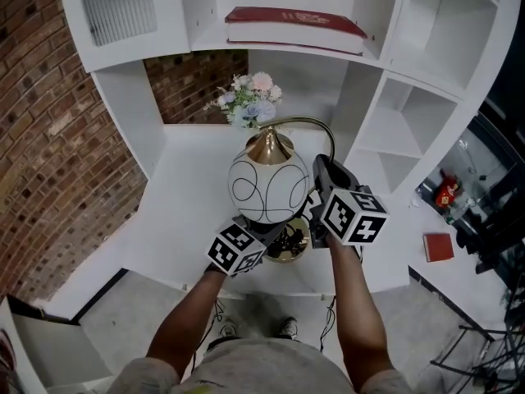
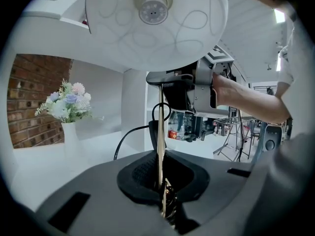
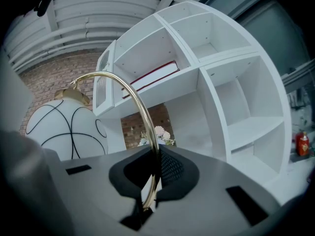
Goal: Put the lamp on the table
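Note:
The lamp has a white globe shade with black curved lines, a gold arched stem and a gold base. It stands over the white desk in front of the shelving. My left gripper is low by the base. In the left gripper view it is shut on the thin gold stem, with the globe overhead. My right gripper is higher on the right. In the right gripper view it is shut on the arched stem, with the globe to its left.
A vase of pale flowers stands at the back of the desk, close behind the lamp. The white shelf unit curves around it, with a red book on an upper shelf. The lamp's black cable trails off. A brick wall is at left.

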`<act>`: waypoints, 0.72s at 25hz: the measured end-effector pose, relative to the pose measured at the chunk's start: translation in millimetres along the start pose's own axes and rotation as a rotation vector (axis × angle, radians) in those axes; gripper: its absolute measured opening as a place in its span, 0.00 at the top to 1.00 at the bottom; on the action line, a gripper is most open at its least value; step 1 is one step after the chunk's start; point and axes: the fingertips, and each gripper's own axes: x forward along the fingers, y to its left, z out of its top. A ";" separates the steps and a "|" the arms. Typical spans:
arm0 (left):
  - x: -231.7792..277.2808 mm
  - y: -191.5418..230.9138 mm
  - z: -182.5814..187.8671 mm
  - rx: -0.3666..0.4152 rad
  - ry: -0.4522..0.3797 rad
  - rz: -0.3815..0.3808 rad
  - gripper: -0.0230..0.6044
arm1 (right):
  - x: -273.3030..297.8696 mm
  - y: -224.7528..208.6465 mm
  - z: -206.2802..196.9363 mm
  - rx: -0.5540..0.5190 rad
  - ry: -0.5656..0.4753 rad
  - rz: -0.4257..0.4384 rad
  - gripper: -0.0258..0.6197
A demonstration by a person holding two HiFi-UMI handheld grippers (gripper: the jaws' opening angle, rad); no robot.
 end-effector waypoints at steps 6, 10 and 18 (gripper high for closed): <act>14.0 0.7 -2.3 -0.007 0.006 0.017 0.94 | 4.0 -12.1 -3.8 -0.007 0.014 0.020 0.96; 24.9 5.3 -6.0 -0.007 0.020 0.032 0.94 | 10.6 -21.6 -9.1 -0.011 0.033 0.036 0.96; 41.6 18.6 -19.9 -0.027 0.045 0.083 0.94 | 30.5 -29.7 -23.5 -0.040 0.077 0.094 0.96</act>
